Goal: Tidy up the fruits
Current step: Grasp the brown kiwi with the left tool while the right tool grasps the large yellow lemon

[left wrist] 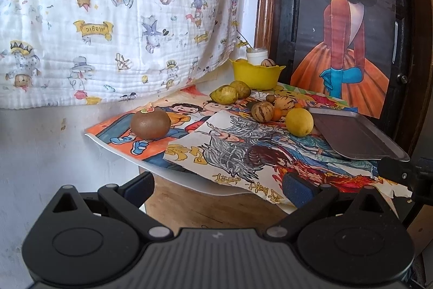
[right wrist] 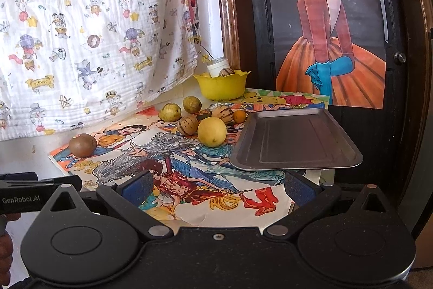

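Observation:
Several fruits lie on a table covered with drawings: a brown kiwi [left wrist: 150, 124] [right wrist: 82, 144] at the left, two greenish pears [left wrist: 224, 94] [right wrist: 170, 111], striped melons [left wrist: 262, 111] [right wrist: 187, 124], a small orange [right wrist: 239, 116] and a yellow lemon [left wrist: 299, 122] [right wrist: 212, 132]. A yellow bowl [left wrist: 255, 76] [right wrist: 222, 85] at the back holds more fruit. An empty metal tray [left wrist: 354, 134] [right wrist: 292, 140] lies at the right. My left gripper [left wrist: 216, 186] and right gripper [right wrist: 216, 188] are both open and empty, short of the table's front edge.
A patterned white cloth [left wrist: 113, 18] hangs at the back left. A poster of a girl [right wrist: 330, 26] leans on a dark door behind the tray. A white cup [right wrist: 218, 67] stands behind the bowl. The left gripper's body [right wrist: 32, 194] shows at the right view's left edge.

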### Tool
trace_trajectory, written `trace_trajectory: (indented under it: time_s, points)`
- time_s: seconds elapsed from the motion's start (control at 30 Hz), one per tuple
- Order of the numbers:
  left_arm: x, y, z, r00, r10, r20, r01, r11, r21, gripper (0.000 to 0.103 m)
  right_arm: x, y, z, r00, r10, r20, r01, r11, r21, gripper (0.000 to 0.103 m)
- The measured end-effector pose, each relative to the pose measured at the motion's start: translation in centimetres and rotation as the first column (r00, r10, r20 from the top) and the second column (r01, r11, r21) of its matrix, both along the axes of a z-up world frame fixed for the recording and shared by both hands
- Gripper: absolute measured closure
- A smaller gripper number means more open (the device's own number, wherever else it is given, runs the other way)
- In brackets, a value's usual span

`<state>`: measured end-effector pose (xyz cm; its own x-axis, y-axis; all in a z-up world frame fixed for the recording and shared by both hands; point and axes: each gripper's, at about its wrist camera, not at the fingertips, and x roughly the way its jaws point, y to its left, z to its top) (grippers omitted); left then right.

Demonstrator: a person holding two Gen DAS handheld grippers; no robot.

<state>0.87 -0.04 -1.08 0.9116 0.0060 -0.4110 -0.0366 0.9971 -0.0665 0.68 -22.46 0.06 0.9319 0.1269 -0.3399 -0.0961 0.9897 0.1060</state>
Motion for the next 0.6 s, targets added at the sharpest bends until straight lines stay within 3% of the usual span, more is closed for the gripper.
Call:
trace_trajectory:
  time_s: [0.3,0.33,0.6]
  points:
    - [1.3,0.2,1.1,0.999,0.03,-0.042,-0.031,0.999,-0.007,0.0,1.0,-0.6,-0.9,0.999,-0.011,-0.033,0.011,1.0,0.0,0.0]
    - [1.6,0.3,1.2,0.998,0.033,-0.045,-0.033,0.999,-0.008,0.0,2.2,-0.4,0.6,0.999,-0.009,-0.047,0.008,1.0,-0.009,0.0]
    - [3.9,1.2,2.4,0.995,0.071,-0.068,-0.073,0.997,-0.03,0.0,2.8,-0.7,1.2,0.999,0.008,-0.045,-0.01,0.999,-0.03,0.0]
